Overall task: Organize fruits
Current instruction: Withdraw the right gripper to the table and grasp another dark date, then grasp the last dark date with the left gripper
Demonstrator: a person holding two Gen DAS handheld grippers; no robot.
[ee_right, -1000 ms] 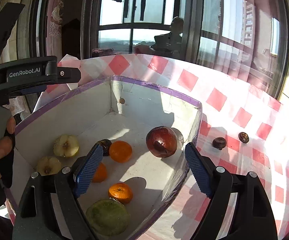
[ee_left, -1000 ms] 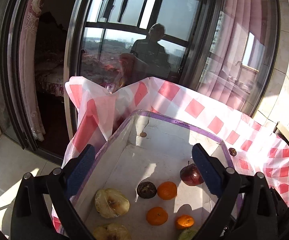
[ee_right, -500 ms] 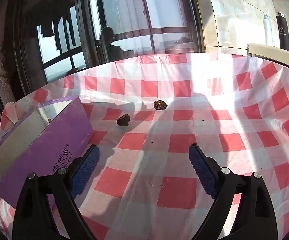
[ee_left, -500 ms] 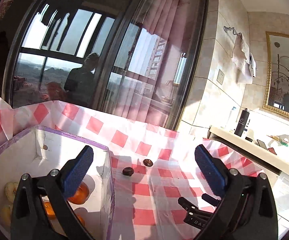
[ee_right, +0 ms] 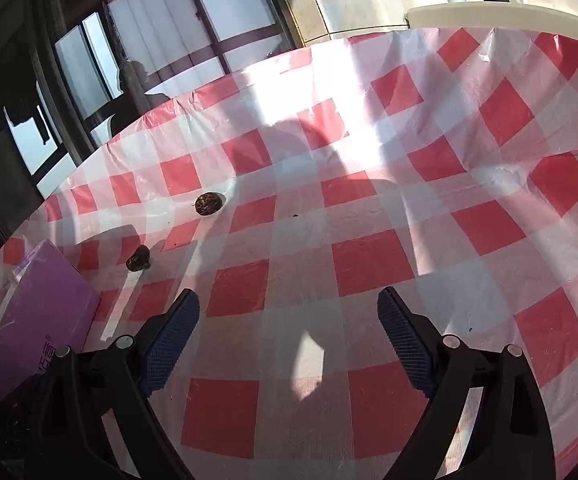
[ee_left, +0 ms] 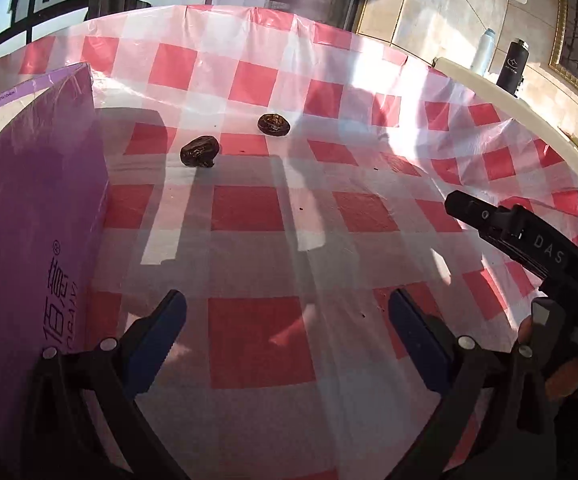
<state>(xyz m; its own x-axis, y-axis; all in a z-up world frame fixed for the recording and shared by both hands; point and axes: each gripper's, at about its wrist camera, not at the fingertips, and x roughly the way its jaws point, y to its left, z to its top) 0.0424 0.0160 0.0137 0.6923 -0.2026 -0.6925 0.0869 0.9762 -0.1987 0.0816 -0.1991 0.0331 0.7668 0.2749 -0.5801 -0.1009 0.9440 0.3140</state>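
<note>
Two small dark wrinkled fruits lie on the red-and-white checked tablecloth [ee_left: 249, 208]. One fruit [ee_left: 200, 151] sits close to the purple box [ee_left: 29, 220]; the other fruit [ee_left: 273, 124] lies a little further right and back. My left gripper [ee_left: 287, 296] is open above the cloth, well short of both, with nothing between its blue pads. In the right wrist view the same fruits show far left, one [ee_right: 138, 258] by the box [ee_right: 37, 300] and one [ee_right: 209, 203] beyond it. My right gripper [ee_right: 287, 294] is also open and holds nothing. The box's inside is hidden.
The black frame of the right-hand tool [ee_left: 529, 240] reaches in from the right edge, with a person's fingers [ee_left: 565, 372] on it. A pale counter behind the table carries a black bottle [ee_left: 511, 64] and a white one [ee_left: 483, 50]. Dark windows stand at the back left.
Both views have swung right, away from the box's inside and its fruit, and sunk toward the tablecloth. The box now shows only its purple outer wall on the left.
</note>
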